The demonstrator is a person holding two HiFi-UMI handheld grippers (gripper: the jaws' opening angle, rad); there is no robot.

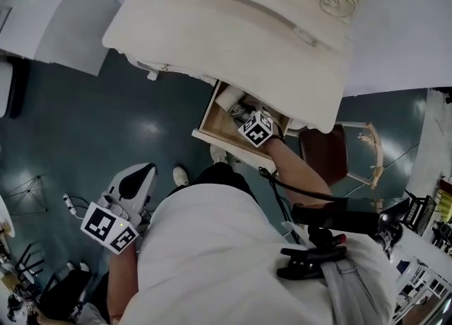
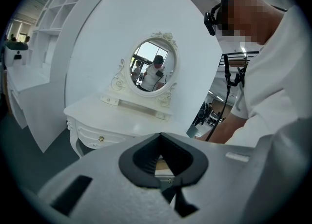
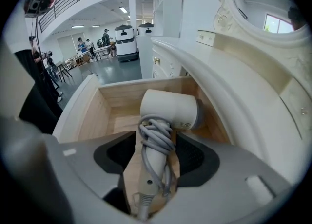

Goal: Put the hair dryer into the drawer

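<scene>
The white hair dryer [image 3: 168, 111] lies in the open wooden drawer [image 3: 109, 121] of the cream dressing table, its grey cord wound round the handle. My right gripper [image 3: 153, 152] hangs over the drawer with its jaws open; the handle lies between them, with a gap on the left side. From the head view the right gripper [image 1: 246, 114] reaches into the drawer [image 1: 214, 131], where the dryer [image 1: 229, 97] shows partly. My left gripper [image 1: 134, 181] is low at the person's left side, away from the drawer, shut and empty; in its own view the left gripper [image 2: 163, 157] faces the table.
The dressing table [image 1: 233, 27] has an oval mirror [image 2: 153, 67] on top and a shut drawer with a knob [image 2: 101, 139]. A wooden chair [image 1: 332, 150] stands right of the open drawer. White shelving [image 2: 44, 72] stands at the left. The person's shoes [image 1: 181, 175] are on the dark floor.
</scene>
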